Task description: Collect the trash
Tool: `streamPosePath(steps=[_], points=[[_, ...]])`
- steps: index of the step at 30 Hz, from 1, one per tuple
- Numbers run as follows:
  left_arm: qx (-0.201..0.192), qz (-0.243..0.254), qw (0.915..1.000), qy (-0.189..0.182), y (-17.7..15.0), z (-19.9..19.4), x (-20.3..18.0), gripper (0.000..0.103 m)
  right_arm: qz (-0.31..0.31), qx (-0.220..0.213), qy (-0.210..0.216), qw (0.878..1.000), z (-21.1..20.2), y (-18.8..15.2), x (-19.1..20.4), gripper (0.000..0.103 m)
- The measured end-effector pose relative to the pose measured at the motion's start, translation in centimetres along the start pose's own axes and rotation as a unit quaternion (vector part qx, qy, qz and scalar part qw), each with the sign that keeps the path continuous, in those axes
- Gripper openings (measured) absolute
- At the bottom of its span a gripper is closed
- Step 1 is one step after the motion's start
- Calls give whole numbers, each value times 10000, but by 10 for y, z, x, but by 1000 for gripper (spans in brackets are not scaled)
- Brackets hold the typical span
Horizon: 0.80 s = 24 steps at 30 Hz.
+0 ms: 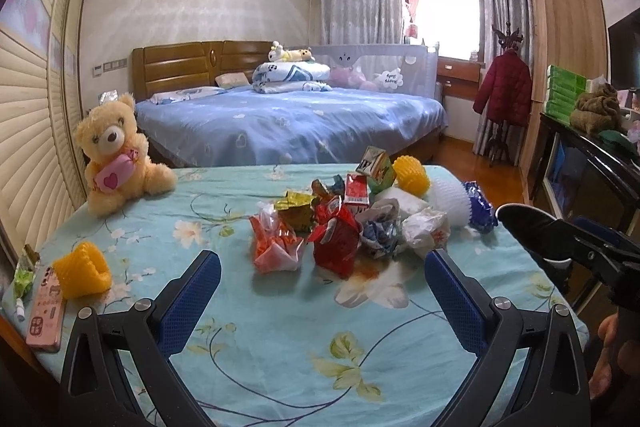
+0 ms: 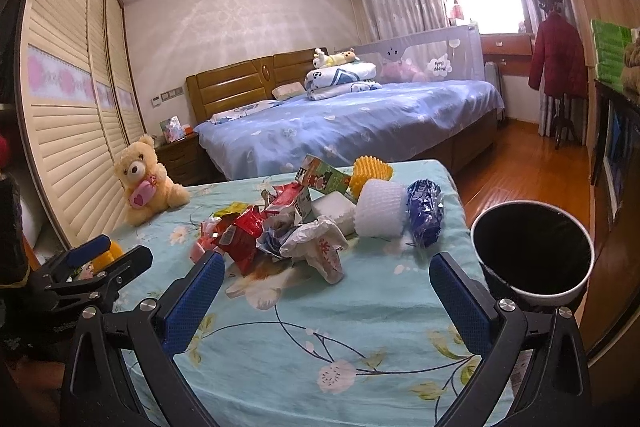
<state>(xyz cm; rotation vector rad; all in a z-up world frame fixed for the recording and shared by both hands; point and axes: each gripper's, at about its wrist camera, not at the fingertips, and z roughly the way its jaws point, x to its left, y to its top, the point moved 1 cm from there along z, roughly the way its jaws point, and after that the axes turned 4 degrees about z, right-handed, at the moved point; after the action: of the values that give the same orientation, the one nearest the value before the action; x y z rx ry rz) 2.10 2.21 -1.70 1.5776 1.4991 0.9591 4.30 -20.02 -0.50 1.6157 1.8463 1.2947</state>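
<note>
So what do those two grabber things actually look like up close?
Both the left gripper and the right gripper look alike: black angular plastic frames with silver screw heads, ending in jaws faced with dimpled blue rubber pads. No cables or markings show.

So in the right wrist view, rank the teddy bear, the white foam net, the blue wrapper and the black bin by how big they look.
1. black bin, though it sits nearest the camera
2. teddy bear
3. white foam net and blue wrapper look about alike; unranked
</note>
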Motion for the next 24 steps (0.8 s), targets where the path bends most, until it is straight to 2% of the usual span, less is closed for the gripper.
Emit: streamPosePath(steps=[10, 16, 21, 24], points=[[469, -49, 9988, -94, 2, 39, 9, 92, 223, 478, 5, 9986, 37, -2, -8, 102], [693, -20, 9975, -140, 11, 70, 13, 85, 324, 943, 14, 9950, 69, -4, -12, 86], [817, 59, 9965, -166, 19, 101, 16, 77, 394, 1255, 85, 9913, 95, -5, -14, 81], [878, 92, 9959, -175, 22, 115, 15, 75, 429, 1378, 140, 9894, 106, -2, -15, 81]])
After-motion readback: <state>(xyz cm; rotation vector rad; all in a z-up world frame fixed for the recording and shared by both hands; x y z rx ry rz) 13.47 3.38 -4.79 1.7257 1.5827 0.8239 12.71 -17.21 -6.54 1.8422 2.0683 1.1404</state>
